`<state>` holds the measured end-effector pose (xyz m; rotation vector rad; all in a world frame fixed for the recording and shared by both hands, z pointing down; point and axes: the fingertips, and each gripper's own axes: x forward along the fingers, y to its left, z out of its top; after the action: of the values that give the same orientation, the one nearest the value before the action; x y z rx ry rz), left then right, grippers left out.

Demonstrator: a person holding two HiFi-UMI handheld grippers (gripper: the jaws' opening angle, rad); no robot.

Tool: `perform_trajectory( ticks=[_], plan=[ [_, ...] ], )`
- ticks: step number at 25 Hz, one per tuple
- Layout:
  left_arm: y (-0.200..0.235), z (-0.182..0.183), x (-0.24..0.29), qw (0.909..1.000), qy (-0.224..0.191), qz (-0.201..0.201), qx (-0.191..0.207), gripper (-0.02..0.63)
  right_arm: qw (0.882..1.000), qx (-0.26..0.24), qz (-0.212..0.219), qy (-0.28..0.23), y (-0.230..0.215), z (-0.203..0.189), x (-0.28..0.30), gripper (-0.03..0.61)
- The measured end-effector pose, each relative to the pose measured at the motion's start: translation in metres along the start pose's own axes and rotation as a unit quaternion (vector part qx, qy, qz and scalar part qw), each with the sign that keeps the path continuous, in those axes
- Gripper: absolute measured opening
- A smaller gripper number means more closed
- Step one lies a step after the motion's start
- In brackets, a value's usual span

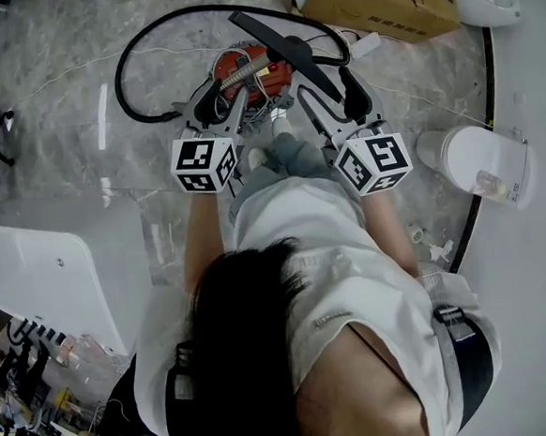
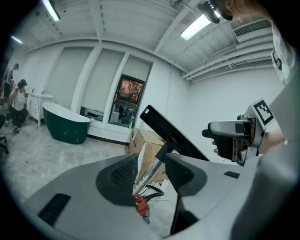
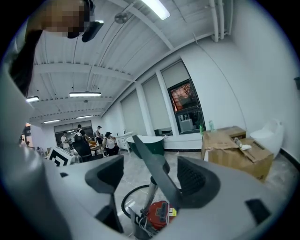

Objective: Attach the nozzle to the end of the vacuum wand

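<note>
In the head view both grippers reach over the red vacuum body on the floor. The silver wand rises from it between the pads of my left gripper. It lies close to the left pad, with a gap to the right one. The black flat nozzle sits at the wand's upper end. It slants across the jaws of my right gripper; its lower edge meets the right pad and the left pad stands clear. From above, the nozzle runs from the hose toward my right gripper, and my left gripper sits beside the wand.
A black hose loops left of the vacuum. A cardboard box stands beyond it, a white round bin on the right and a white panel on the left. People stand far back in the room.
</note>
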<state>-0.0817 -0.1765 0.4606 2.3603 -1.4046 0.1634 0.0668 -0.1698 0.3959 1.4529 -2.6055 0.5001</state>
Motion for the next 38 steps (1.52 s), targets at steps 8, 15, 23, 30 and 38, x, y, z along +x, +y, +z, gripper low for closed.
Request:
perform_trajectory(
  ticks=[8, 15, 23, 30, 38],
  plan=[
    [-0.006, 0.014, -0.021, 0.9989, 0.016, 0.039, 0.02, 0.025, 0.999, -0.006, 0.036, 0.017, 0.036, -0.009, 0.002, 0.373],
    [-0.005, 0.023, -0.043, 0.9969, -0.001, 0.077, 0.012, 0.018, 0.999, -0.021, 0.027, 0.013, 0.052, -0.009, 0.006, 0.155],
    [-0.006, 0.03, -0.056, 0.9952, -0.009, 0.096, 0.017, 0.017, 0.999, -0.021, 0.021, 0.026, 0.066, -0.018, 0.013, 0.032],
    [-0.021, 0.023, -0.067, 0.9959, -0.01, 0.089, 0.005, 0.002, 0.999, -0.019, 0.016, 0.044, 0.076, -0.031, 0.017, 0.015],
    [-0.027, 0.025, -0.072, 0.9967, -0.017, 0.079, 0.002, 0.002, 0.998, -0.036, 0.017, 0.052, 0.085, -0.038, 0.016, 0.015]
  ],
)
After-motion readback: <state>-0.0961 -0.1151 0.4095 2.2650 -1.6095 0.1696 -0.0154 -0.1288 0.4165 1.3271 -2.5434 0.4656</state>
